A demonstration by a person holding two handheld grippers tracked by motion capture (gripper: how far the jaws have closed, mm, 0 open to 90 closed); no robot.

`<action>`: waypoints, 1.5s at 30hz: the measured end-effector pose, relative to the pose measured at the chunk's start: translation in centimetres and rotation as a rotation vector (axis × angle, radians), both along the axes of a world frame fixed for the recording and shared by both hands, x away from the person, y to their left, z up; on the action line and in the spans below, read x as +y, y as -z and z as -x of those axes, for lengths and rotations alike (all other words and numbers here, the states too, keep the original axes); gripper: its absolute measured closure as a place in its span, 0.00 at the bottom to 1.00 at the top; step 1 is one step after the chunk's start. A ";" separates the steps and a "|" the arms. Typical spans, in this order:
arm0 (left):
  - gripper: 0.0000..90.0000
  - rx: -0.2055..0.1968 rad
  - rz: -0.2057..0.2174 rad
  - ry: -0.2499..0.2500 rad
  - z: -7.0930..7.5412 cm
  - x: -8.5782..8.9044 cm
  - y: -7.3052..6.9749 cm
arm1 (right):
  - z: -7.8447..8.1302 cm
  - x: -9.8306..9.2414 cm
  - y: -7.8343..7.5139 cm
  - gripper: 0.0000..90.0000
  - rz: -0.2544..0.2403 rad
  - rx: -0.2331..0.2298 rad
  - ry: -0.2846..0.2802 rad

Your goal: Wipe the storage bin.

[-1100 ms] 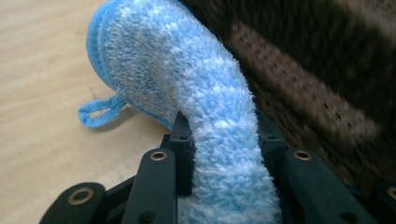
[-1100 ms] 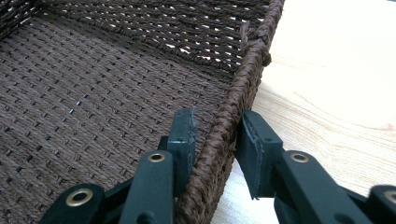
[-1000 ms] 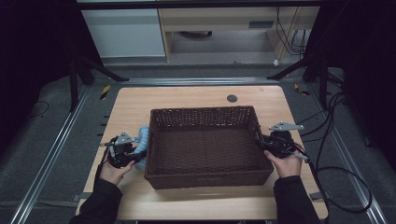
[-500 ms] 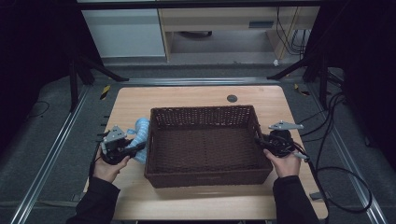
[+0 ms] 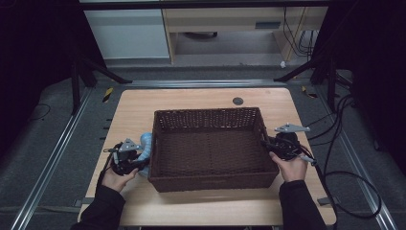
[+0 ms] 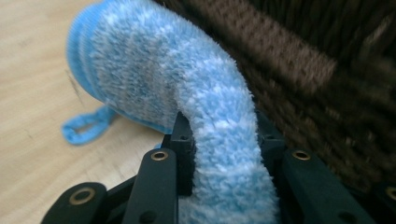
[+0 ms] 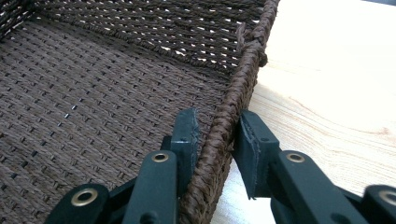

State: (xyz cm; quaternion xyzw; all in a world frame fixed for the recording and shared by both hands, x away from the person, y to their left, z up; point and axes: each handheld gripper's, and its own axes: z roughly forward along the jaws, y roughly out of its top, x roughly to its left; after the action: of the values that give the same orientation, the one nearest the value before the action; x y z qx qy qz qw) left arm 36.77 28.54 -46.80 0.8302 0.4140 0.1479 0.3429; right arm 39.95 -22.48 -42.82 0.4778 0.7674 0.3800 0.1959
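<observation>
Here, a pale wood table [image 5: 201,98] with rounded corners, a dark round plug [image 5: 238,101] near its far edge; grey floor around it, metal rails either side, a white cabinet [image 5: 127,33] and a low shelf beyond; black cables [image 5: 342,143] trail off to my right.

Basket [image 5: 210,146]: dark brown weave, rectangular, open-topped, sitting mid-table. My right gripper [image 5: 280,145] straddles its right rim [image 7: 233,109]; one jaw inside the wall, one outside, the rim closely flanked between the pads, though I cannot tell if the outer pad presses on it.

Sock [image 6: 187,93]: fluffy, light blue flecked with white, ribbed cuff a deeper blue, a small loop lying on the wood beside it. My left gripper [image 5: 128,158] is clamped on it, jaws narrow, the sock bulging up between them; it sits just left of the basket's left wall, close against the weave.

Hard to make out: the basket wall in the left gripper view is blurred; the sock's lower end is cut off by the jaws.
</observation>
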 end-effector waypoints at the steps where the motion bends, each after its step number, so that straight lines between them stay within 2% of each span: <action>1: 0.75 0.003 0.001 0.000 0.1 0.1 0.1 | 0.0 0.0 0.0 0.78 0.000 -0.002 0.000; 4: 0.75 -0.009 0.022 -0.002 0.1 0.2 -0.5 | -0.2 -0.1 0.0 0.78 -0.004 -0.004 -0.001; 8: 0.75 -0.078 0.084 0.004 0.4 0.4 -2.6 | -0.3 0.0 0.0 0.78 -0.003 -0.004 0.001; 11: 0.75 -0.131 0.106 0.017 1.0 0.6 -4.1 | -0.5 0.1 0.0 0.78 0.004 -0.006 0.006; 16: 0.75 -0.121 0.102 0.029 1.4 0.7 -3.9 | -0.6 0.2 0.0 0.78 0.005 -0.007 0.011; 19: 0.75 -0.089 0.095 0.040 1.7 0.8 -3.1 | -0.8 0.2 0.0 0.78 0.005 -0.009 0.011; 22: 0.75 -0.045 0.054 0.054 2.1 0.4 -1.7 | -1.0 0.3 0.0 0.78 0.003 -0.008 0.017; 26: 0.75 -0.019 0.031 0.054 2.1 0.3 -0.7 | -1.2 0.4 0.0 0.78 0.004 -0.009 0.022; 30: 0.75 -0.051 0.064 0.043 2.2 0.6 -1.7 | -1.2 0.4 0.0 0.78 0.005 -0.010 0.021; 31: 0.75 -0.085 0.092 0.039 2.4 0.9 -2.8 | -1.2 0.4 0.0 0.78 0.001 -0.009 0.024; 32: 0.75 -0.085 0.092 0.039 2.4 0.9 -2.8 | -1.2 0.4 0.0 0.78 0.001 -0.009 0.024; 36: 0.75 -0.147 0.113 0.034 2.9 1.3 -4.6 | -1.4 0.6 0.0 0.78 0.003 -0.012 0.039; 40: 0.75 -0.151 0.117 0.036 3.1 1.5 -4.8 | -1.7 0.7 0.0 0.78 0.002 -0.010 0.050; 45: 0.75 -0.102 0.083 0.043 2.9 1.1 -3.2 | -1.6 0.6 -0.1 0.75 -0.011 -0.012 0.040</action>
State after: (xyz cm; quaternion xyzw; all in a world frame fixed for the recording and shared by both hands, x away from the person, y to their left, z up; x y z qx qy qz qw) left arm 33.88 29.68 -43.58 0.8153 0.3839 0.1656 0.4007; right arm 41.58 -21.92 -42.69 0.4919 0.7545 0.3828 0.2054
